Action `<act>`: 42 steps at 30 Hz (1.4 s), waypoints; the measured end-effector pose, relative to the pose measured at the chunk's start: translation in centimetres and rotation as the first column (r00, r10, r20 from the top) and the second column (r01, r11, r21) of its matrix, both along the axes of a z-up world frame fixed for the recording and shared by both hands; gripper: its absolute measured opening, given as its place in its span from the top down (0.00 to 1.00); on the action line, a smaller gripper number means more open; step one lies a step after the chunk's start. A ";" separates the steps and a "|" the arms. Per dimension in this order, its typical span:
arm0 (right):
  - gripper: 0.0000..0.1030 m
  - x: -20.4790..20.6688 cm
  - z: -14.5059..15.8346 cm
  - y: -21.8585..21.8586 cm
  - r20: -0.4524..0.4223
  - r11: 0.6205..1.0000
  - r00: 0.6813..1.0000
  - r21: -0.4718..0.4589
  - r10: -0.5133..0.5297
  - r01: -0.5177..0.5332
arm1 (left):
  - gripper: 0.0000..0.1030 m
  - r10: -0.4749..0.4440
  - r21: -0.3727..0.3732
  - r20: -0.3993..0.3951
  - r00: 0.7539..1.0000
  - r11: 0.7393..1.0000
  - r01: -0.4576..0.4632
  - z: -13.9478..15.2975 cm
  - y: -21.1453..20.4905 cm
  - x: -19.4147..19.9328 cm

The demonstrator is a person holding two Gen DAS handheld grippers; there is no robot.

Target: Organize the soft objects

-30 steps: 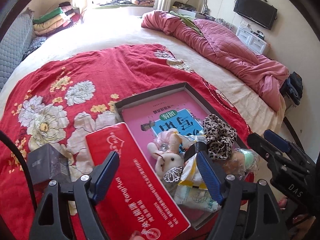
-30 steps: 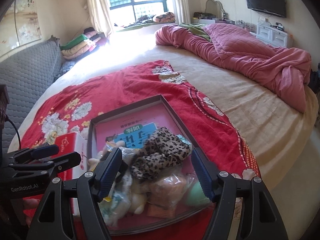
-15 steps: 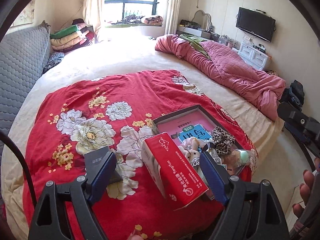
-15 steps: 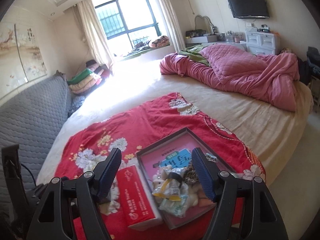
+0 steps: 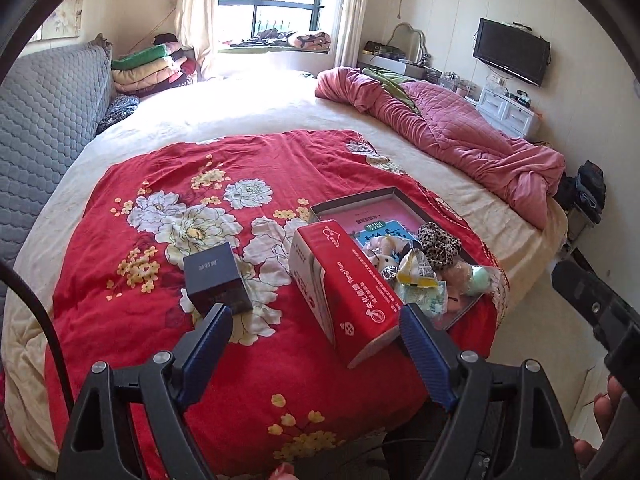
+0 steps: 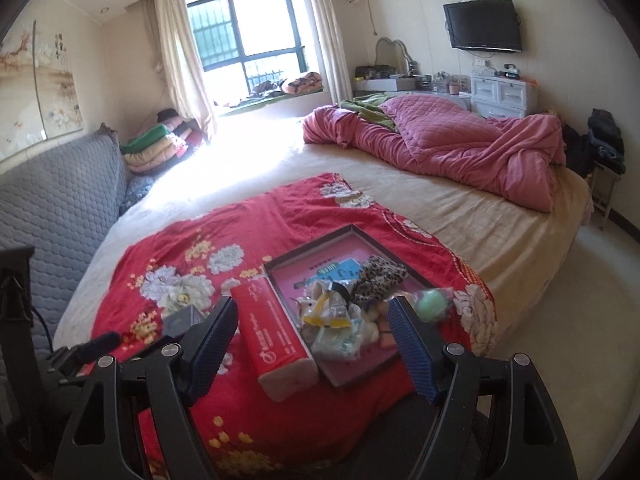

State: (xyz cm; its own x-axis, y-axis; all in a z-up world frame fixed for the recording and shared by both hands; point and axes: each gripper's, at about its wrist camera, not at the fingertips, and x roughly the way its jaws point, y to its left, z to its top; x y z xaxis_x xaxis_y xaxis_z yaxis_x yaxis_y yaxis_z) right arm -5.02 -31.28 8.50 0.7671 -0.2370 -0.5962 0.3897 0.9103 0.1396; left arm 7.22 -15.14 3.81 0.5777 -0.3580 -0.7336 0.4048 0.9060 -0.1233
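Observation:
A shallow dark tray (image 5: 362,199) (image 6: 304,250) lies on a red flowered blanket (image 5: 160,240) (image 6: 256,216) near the bed's front corner. In it lie a leopard scrunchie (image 5: 439,245) (image 6: 378,278), a small plush rabbit (image 5: 383,261), a yellow-and-white packet (image 5: 416,274) (image 6: 330,316), a green ball (image 5: 479,280) (image 6: 434,305) and a book. A red tissue box (image 5: 348,292) (image 6: 276,340) leans against the tray's left side. A dark small box (image 5: 216,278) (image 6: 184,320) stands further left. My left gripper (image 5: 316,354) and right gripper (image 6: 312,342) hang open and empty above the blanket's near edge, clear of everything.
A crumpled pink quilt (image 5: 452,140) (image 6: 448,148) lies at the bed's far right. A grey padded headboard (image 5: 44,120) (image 6: 60,200) runs along the left, with folded bedding (image 5: 152,70) beyond. A white drawer unit (image 6: 502,94) and wall television (image 6: 482,26) stand right.
Both grippers have pulled back and up from the tray, so the objects look smaller and more of the room shows. Nothing was taken hold of; the items lie as before.

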 end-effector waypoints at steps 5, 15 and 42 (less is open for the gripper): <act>0.24 -0.6 -2.0 0.1 -0.071 0.999 0.997 -0.034 -0.020 0.018 | 0.18 -0.025 0.017 -0.031 0.999 1.000 0.026 -1.6 -0.4 -1.3; 0.24 -1.0 -3.1 -0.3 -0.091 0.997 0.995 -0.056 -0.049 0.044 | 0.18 -0.018 0.033 -0.051 0.999 0.999 0.020 -3.1 -0.8 -1.7; 0.24 -0.6 -5.4 0.3 -0.171 0.997 0.985 -0.071 -0.036 0.024 | 0.18 -0.037 0.057 -0.059 0.998 0.998 0.041 -3.8 -2.0 -2.3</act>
State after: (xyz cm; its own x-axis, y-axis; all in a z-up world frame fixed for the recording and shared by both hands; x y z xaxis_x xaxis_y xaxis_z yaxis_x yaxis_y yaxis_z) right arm -5.57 -31.00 3.06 0.6462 -0.3029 -0.7005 0.4294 0.9031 0.0056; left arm 4.95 -17.13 0.04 0.5204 -0.3348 -0.7856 0.4338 0.8960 -0.0946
